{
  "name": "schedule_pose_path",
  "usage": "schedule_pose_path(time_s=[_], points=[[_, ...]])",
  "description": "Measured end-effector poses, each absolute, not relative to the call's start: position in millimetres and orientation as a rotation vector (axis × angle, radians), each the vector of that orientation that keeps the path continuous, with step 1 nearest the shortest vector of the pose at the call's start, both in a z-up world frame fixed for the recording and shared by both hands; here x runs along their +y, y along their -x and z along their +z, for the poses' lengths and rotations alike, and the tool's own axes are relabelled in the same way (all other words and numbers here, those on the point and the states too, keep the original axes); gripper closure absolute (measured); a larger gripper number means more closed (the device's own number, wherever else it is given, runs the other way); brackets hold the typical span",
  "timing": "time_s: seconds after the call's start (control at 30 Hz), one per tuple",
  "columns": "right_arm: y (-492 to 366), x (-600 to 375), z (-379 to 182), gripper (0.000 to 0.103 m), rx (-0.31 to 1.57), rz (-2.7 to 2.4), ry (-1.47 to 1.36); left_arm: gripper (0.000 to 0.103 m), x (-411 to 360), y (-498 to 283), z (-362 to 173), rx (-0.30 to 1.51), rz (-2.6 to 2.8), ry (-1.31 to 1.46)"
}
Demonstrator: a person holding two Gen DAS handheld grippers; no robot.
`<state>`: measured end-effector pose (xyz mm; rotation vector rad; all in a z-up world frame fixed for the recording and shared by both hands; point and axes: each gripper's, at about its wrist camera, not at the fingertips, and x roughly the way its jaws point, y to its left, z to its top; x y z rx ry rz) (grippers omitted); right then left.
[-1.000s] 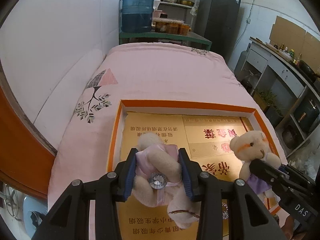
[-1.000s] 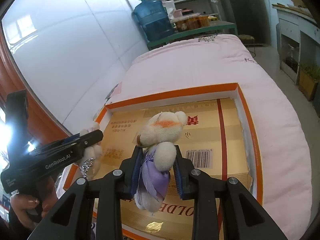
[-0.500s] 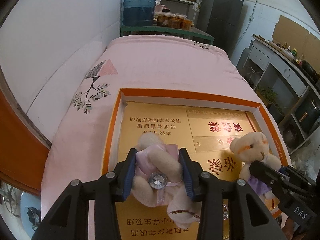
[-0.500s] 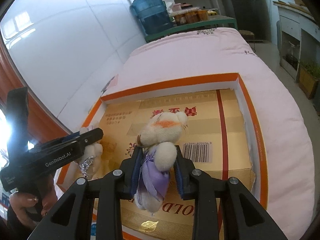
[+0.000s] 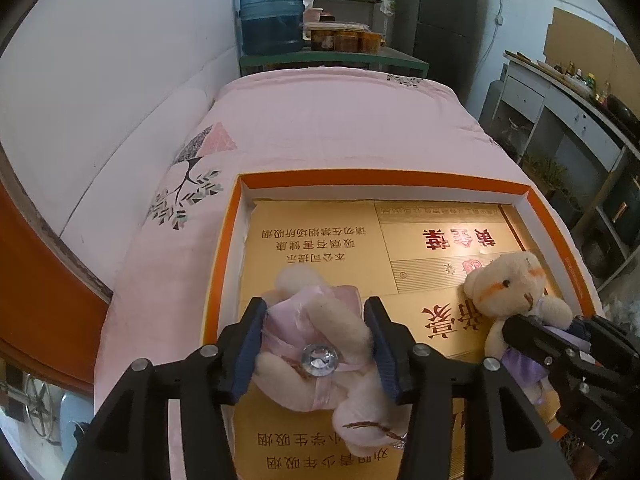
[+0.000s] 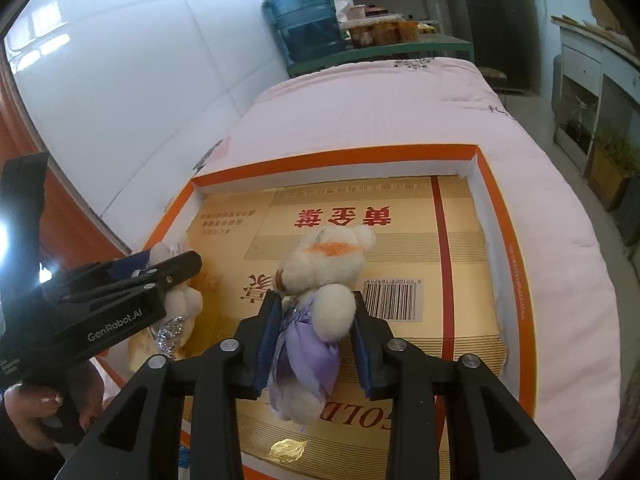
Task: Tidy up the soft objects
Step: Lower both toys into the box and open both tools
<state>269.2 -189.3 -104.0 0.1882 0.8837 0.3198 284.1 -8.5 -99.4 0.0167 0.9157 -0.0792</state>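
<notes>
Left wrist view: the left gripper [image 5: 316, 344], jaws just widening, seemingly brushes a plush pink-dressed bear [image 5: 320, 332] over glossy gold cartons in the orange-rimmed box [image 5: 380, 178] on a pink quilt [image 5: 340, 120].

Right wrist view: the right gripper [image 6: 316, 336], likewise loosening, brackets the purple-dressed bear [image 6: 320, 280]; a barcode [image 6: 394, 296] shows only here.

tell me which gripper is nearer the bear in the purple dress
Right. The right gripper has the bear in the purple dress between its jaws, which have just been opening. The left gripper is off to that bear's side, around the bear in the pink dress.
</notes>
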Motion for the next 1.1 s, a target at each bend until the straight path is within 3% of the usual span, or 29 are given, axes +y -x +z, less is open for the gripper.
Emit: schedule_pose_path(time_s=[0.2, 1.1], points=[[-267, -188, -101, 0.051, 0.872, 0.324, -0.178, 0.051, -5, -280, -94, 0.889, -0.082, 0.016], [-241, -183, -74, 0.051, 0.807, 0.267, -0.110, 0.040, -7, -241, -55, 0.782, -0.085, 0.023]])
